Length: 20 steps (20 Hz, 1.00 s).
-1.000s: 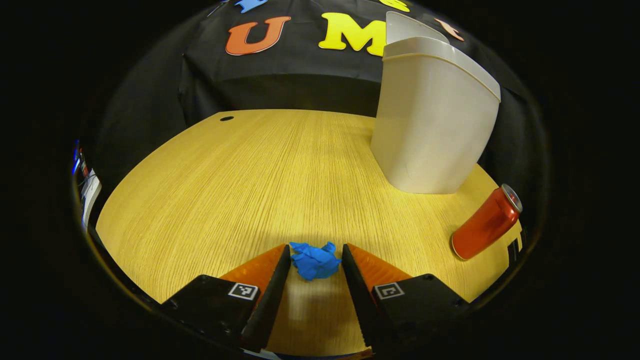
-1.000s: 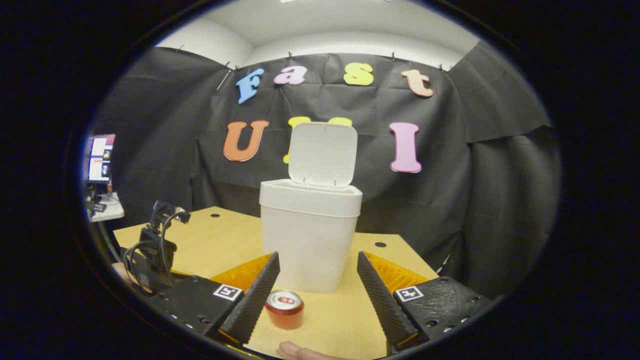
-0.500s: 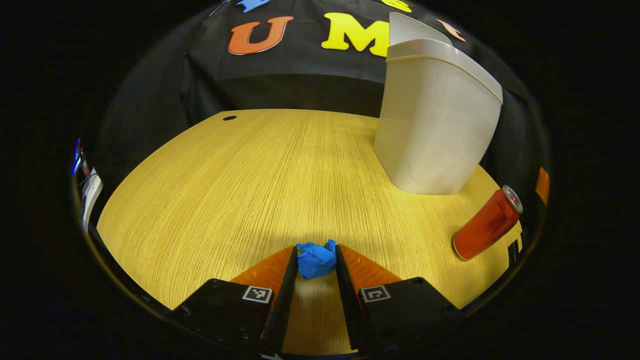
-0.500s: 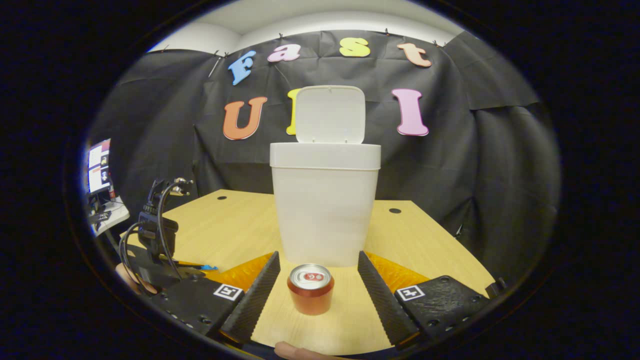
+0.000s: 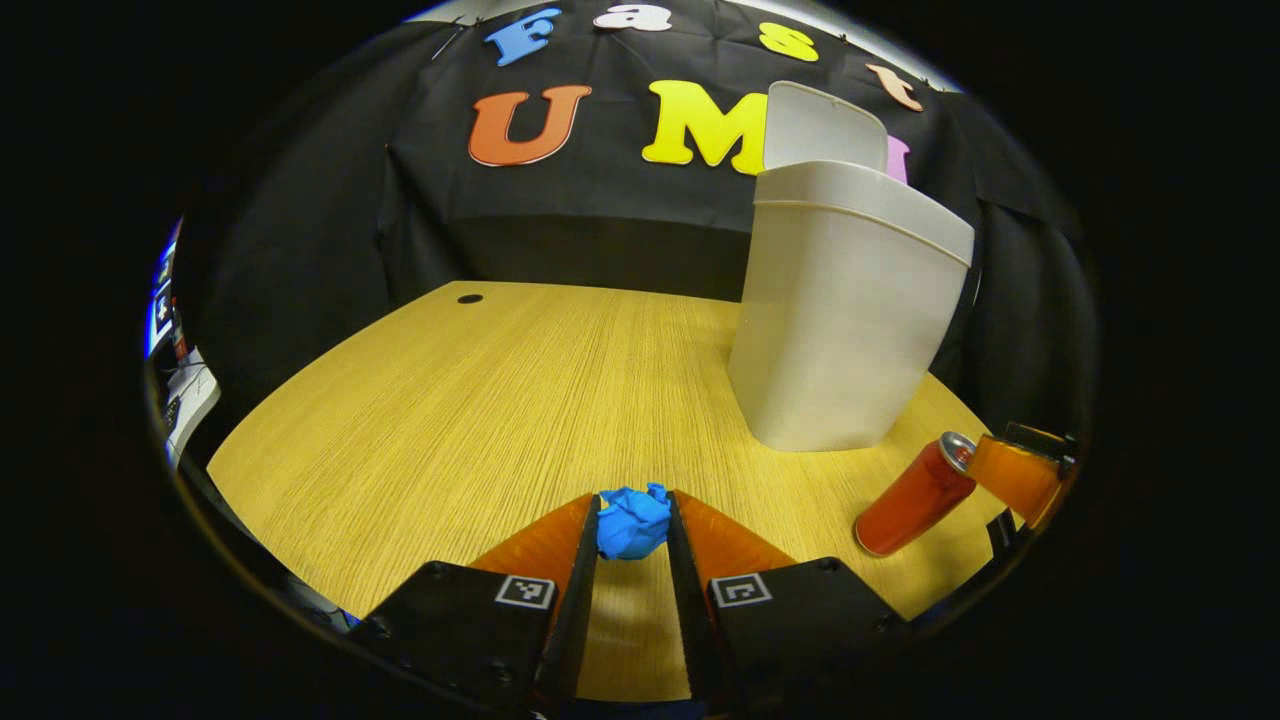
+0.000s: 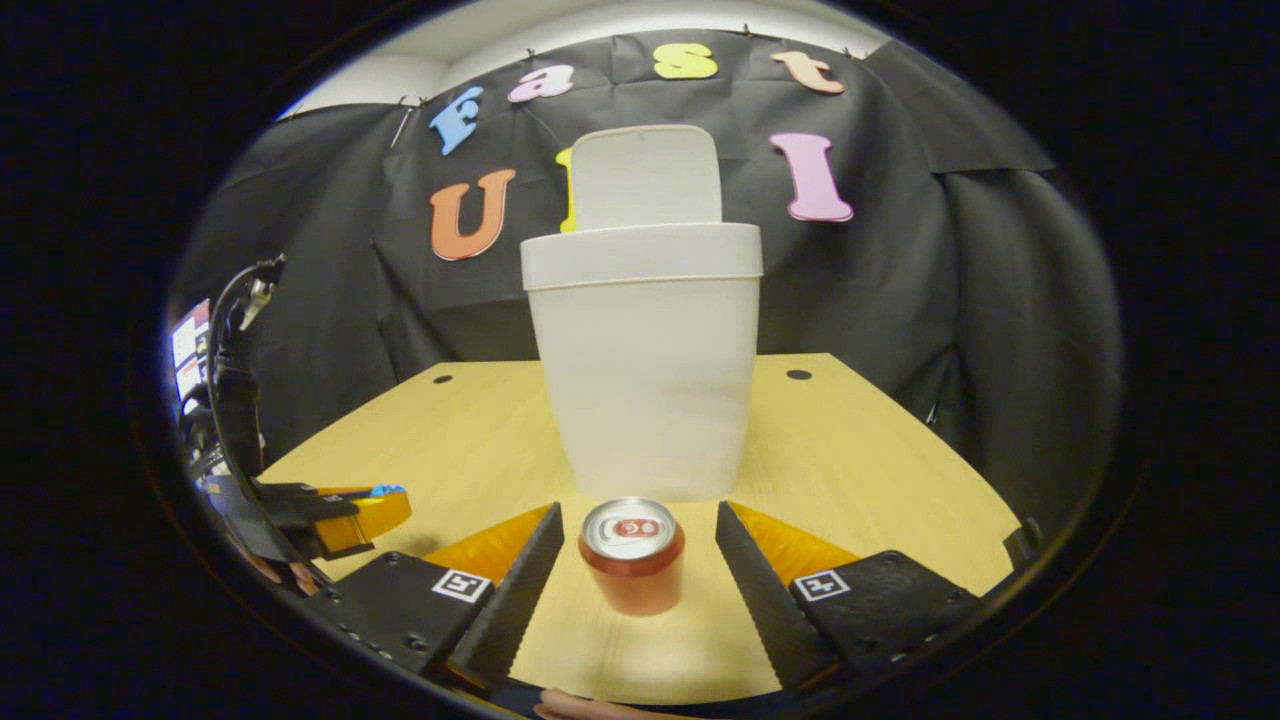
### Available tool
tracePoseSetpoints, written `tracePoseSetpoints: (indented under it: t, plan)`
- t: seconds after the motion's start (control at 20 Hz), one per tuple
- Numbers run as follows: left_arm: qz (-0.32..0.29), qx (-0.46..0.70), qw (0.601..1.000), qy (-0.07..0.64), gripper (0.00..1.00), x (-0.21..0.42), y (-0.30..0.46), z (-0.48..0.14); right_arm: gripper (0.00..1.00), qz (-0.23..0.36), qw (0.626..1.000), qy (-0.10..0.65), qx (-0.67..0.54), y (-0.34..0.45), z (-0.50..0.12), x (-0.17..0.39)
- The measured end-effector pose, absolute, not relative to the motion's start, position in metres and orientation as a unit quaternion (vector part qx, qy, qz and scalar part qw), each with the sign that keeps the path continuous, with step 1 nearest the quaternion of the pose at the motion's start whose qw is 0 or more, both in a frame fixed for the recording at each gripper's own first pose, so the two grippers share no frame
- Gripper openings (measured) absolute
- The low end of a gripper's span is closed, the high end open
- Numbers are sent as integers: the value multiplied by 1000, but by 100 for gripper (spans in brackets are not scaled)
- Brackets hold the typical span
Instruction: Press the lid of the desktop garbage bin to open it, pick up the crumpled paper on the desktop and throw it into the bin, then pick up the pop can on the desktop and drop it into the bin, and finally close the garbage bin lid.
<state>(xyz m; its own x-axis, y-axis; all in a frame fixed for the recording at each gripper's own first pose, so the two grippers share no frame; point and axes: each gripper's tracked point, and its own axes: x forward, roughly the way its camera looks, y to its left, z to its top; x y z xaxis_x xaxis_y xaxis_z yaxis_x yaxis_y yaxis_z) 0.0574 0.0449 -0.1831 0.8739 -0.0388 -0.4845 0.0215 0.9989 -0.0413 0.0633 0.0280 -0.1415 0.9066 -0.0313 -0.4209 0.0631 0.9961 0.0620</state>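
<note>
My left gripper (image 5: pixel 633 505) is shut on the blue crumpled paper (image 5: pixel 632 522), low over the wooden table (image 5: pixel 450 420). The white bin (image 5: pixel 840 320) stands at the right with its lid (image 5: pixel 825 125) swung up. A red pop can (image 5: pixel 912 495) stands right of the paper, with a finger (image 5: pixel 1012 475) of the right gripper just beyond it. In the right gripper view the can (image 6: pixel 633 555) stands upright between the spread fingers of my open right gripper (image 6: pixel 637 510), which do not touch it. The bin (image 6: pixel 645 370) rises behind it, lid (image 6: pixel 645 175) up. The paper (image 6: pixel 385 491) shows at the far left.
A hand and cables at the left edge of the right gripper view hold the left gripper. Cable holes (image 6: pixel 798 375) mark the table's far side. Black cloth closes off the back. A screen (image 5: pixel 160 300) glows beyond the table's left edge.
The left fingers closed on the blue paper and the left view tipped upward. The right gripper came down and forward until its open fingers flank the can.
</note>
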Motion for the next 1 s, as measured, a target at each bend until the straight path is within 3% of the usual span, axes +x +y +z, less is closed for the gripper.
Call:
tracePoseSetpoints:
  t: [0.3,0.6,0.7,0.8,1.0]
  plan:
    - [-21,-14,975,221,43,52,39,-159,94,-70,967,241,35,28,-191,74]
    - [-18,-7,976,217,43,50,38,-152,95,-54,969,240,9,40,-209,81]
    - [-14,-6,976,217,43,49,38,-152,94,-52,971,233,5,40,-210,82]
    - [-11,-2,977,213,43,49,38,-151,82,-47,972,230,13,41,-209,85]
    - [1,2,980,197,43,44,39,-140,80,-34,978,207,8,40,-185,81]
